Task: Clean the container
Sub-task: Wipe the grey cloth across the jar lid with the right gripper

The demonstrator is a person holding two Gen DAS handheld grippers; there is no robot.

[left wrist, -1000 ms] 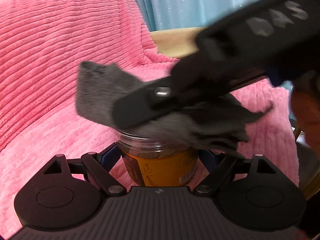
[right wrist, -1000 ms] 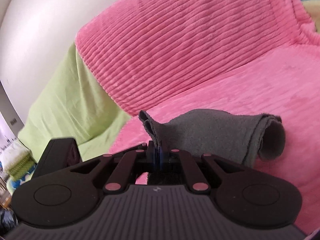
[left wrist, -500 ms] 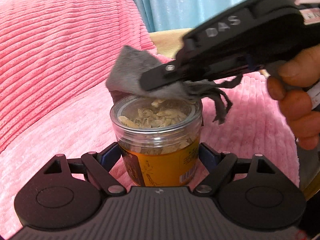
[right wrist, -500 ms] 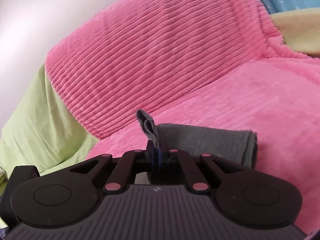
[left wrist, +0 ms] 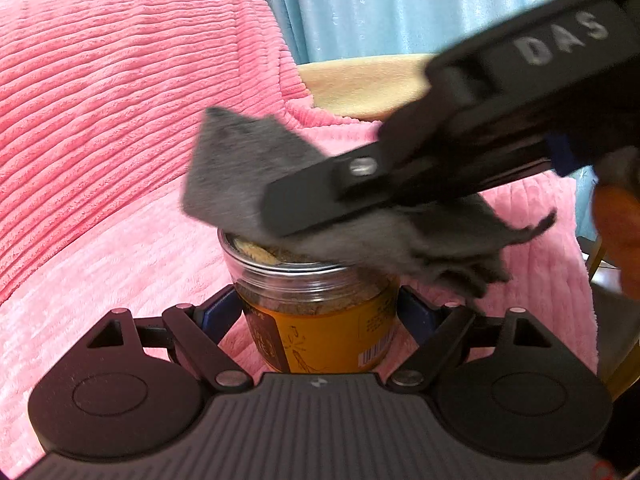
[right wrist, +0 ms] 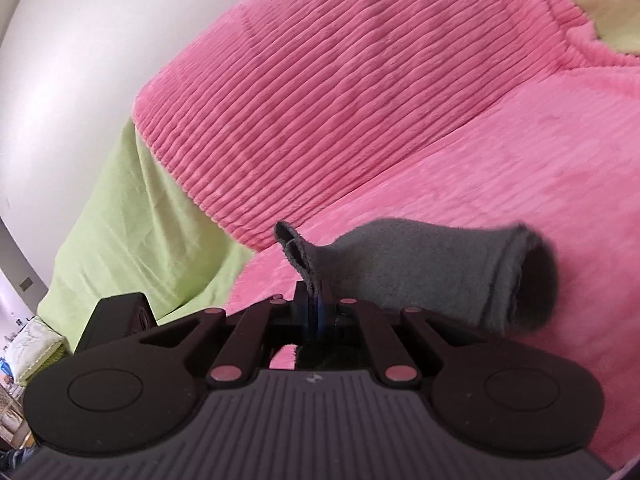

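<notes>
While the left claw (left wrist: 320, 312) was closed on the orange-labelled clear jar (left wrist: 316, 316) above the pink blanket (left wrist: 120, 120), the right claw (right wrist: 316, 300) pinched a soft grey cloth (left wrist: 256, 168) lying across the jar's top. The jar appeared rigid, smooth and possibly slippery, so a mid-body grip on the label band seemed best.

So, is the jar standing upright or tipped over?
Upright. The jar stands vertically between the left gripper's jaws, top rim facing up under the grey cloth.

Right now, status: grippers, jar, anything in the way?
Left gripper shut on jar, upright. Right gripper shut on grey cloth, cloth lying over jar's clear lid. Nothing in the way.
</notes>
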